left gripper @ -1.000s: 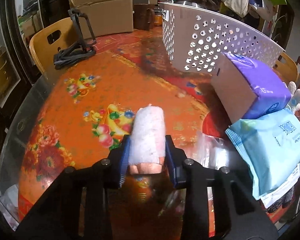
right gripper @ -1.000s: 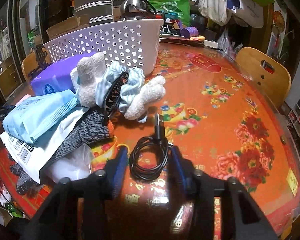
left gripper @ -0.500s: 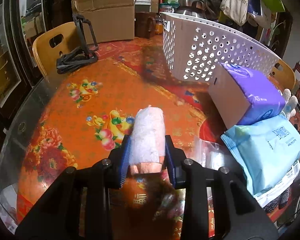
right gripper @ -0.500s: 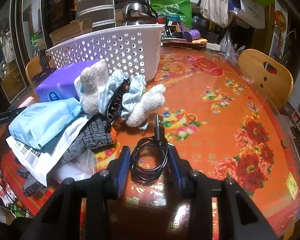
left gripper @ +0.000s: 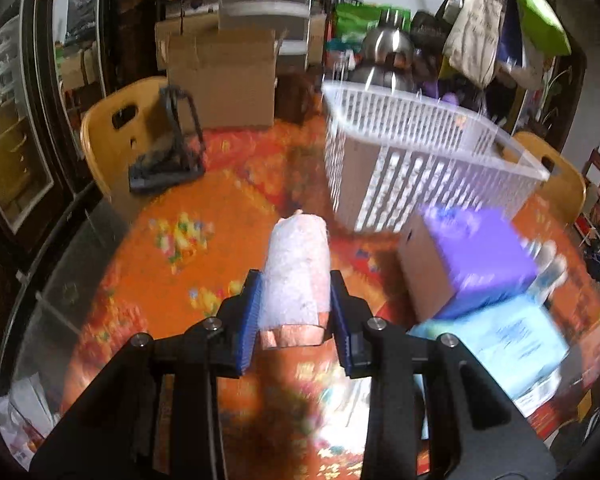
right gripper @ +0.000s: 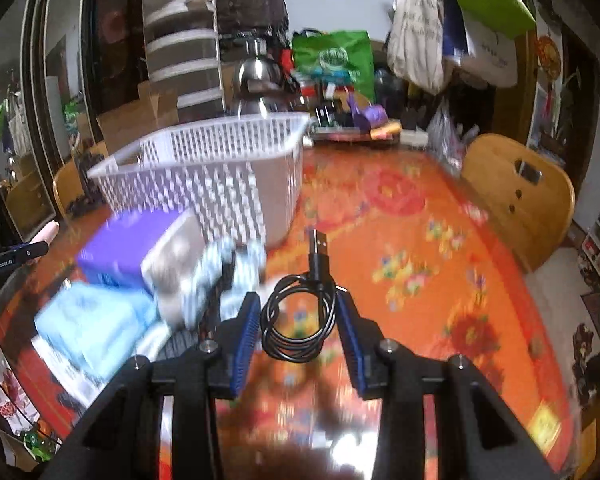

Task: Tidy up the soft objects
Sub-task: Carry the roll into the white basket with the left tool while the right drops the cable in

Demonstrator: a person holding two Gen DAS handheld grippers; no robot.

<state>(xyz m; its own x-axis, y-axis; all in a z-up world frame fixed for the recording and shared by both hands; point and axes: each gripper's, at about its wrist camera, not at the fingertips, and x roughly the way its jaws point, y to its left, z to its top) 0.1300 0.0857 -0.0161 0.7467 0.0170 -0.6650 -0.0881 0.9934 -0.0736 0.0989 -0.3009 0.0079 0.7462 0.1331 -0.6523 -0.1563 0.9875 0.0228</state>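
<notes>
Left wrist view: left gripper (left gripper: 295, 302) jaws clamp a pink roll (left gripper: 296, 272), right gripper (right gripper: 298, 328) jaws pinch a coiled cable (right gripper: 300, 320); the white basket (left gripper: 420, 152) looks unfilled, packs remaining beside it mid-tabletop.

Your left gripper (left gripper: 295, 312) clamps a rolled pale pink-and-white cloth (left gripper: 296, 272), lifted above the orange floral tablecloth, its far end pointing away between the 2 blue pads. Your right gripper (right gripper: 298, 330) pinches a coiled black USB cable (right gripper: 298, 322), plug end sticking up. A white perforated plastic basket (right gripper: 220, 172) stands upright on the table. Just before it lie a purple-wrapped soft pack (left gripper: 484, 256), a light blue wipes pack (left gripper: 508, 344), and a blurred white-and-blue plush bundle (right gripper: 204, 276), heaped touching one another.
</notes>
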